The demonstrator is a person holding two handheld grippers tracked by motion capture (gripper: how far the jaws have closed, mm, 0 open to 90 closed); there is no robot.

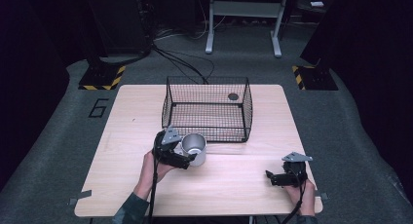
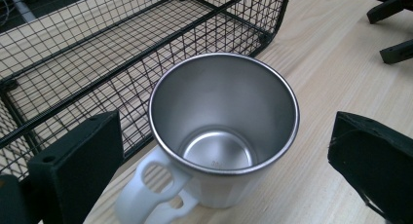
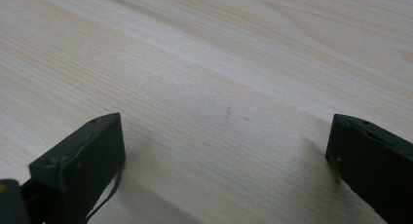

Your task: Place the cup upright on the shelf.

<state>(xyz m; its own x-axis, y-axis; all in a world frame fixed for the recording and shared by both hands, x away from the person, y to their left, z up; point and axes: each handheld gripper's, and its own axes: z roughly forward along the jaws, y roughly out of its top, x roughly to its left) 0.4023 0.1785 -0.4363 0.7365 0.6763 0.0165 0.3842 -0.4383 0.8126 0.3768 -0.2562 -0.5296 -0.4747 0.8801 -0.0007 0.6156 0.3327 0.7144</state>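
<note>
The left gripper [image 1: 187, 153] brackets the upright steel mug [image 2: 221, 131] on the bench [image 1: 234, 180], just before the wire basket [image 1: 207, 107]; its fingers gape wide, gripping nothing (handle toward the camera). The right gripper [image 1: 272, 177] lies well apart, open and empty.

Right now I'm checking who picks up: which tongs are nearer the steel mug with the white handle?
Left. The left tongs straddle the steel mug; the right tongs sit apart, toward the table's right edge.
</note>
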